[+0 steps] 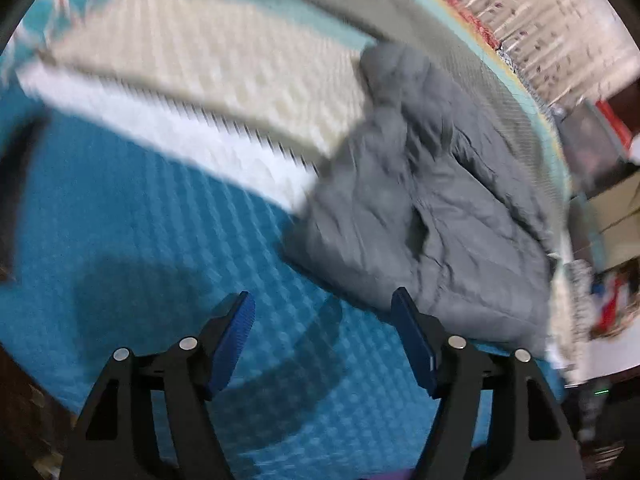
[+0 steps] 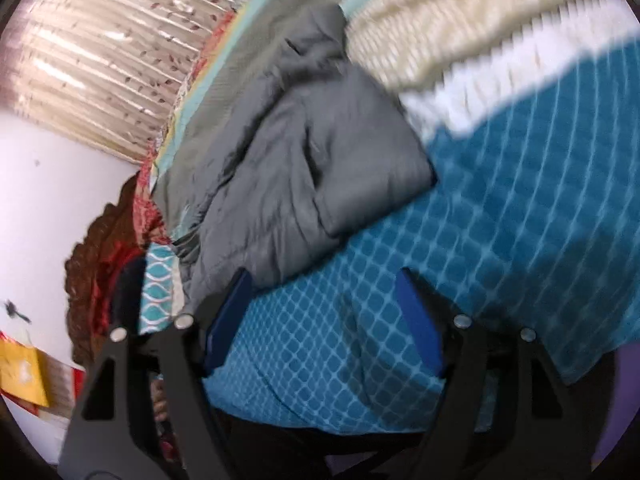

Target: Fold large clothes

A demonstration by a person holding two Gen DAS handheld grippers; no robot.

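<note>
A grey padded jacket [image 1: 420,200] lies folded in a rough bundle on a teal quilted bedspread [image 1: 140,220]. It shows too in the right wrist view [image 2: 300,168], above and left of the fingers. My left gripper [image 1: 324,312] is open and empty, hovering over the bedspread just in front and left of the jacket's near edge. My right gripper [image 2: 324,292] is open and empty above the bedspread [image 2: 500,200], its left finger close to the jacket's lower edge. Both views are motion-blurred.
A cream and white patterned band of bedding [image 1: 200,80] runs behind the jacket. The bed's edge [image 1: 560,168] is to the right, with boxes and clutter [image 1: 612,208] beyond. A curtain [image 2: 100,60] and white wall [image 2: 52,208] lie to the left in the right wrist view.
</note>
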